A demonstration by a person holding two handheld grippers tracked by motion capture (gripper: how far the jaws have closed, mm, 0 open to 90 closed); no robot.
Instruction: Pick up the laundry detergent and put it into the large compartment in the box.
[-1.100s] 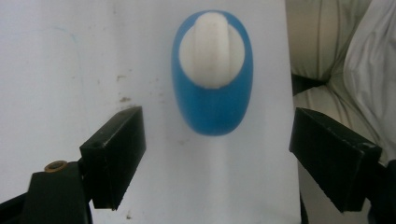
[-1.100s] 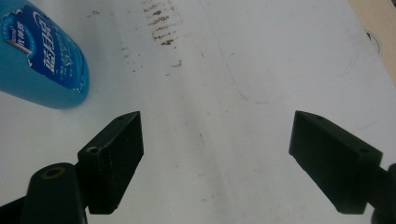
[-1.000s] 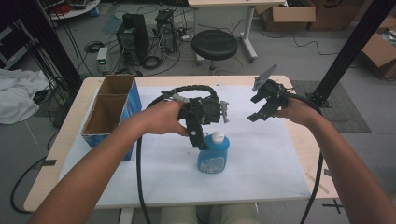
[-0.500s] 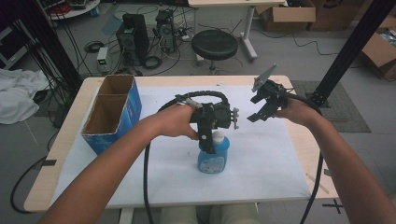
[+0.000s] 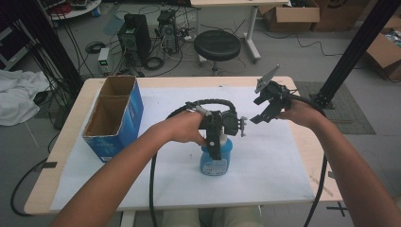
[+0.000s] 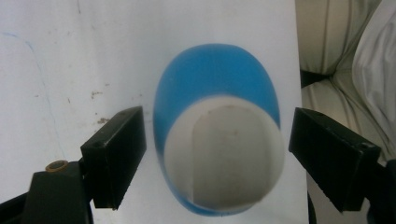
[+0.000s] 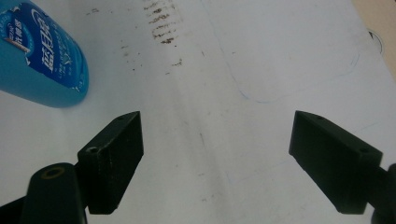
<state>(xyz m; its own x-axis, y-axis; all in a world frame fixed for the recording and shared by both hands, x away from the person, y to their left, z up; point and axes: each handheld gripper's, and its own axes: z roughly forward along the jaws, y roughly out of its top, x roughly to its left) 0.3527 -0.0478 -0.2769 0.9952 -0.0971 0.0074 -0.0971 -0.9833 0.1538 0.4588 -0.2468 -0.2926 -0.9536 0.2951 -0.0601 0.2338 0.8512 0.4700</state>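
where left gripper (image 6: 215,154) jaws straddle it untouched, upright blue bottle (image 5: 215,158), white-capped; right gripper (image 7: 217,161) jaws apart.

This place looks like a lab or a workshop. Behind the table (image 5: 293,82) two computer towers (image 5: 135,38) stand on the grey floor among many loose cables (image 5: 156,61), near a round black stool (image 5: 217,45). Cardboard boxes (image 5: 293,14) and black metal frame beams (image 5: 354,47) also stand around.
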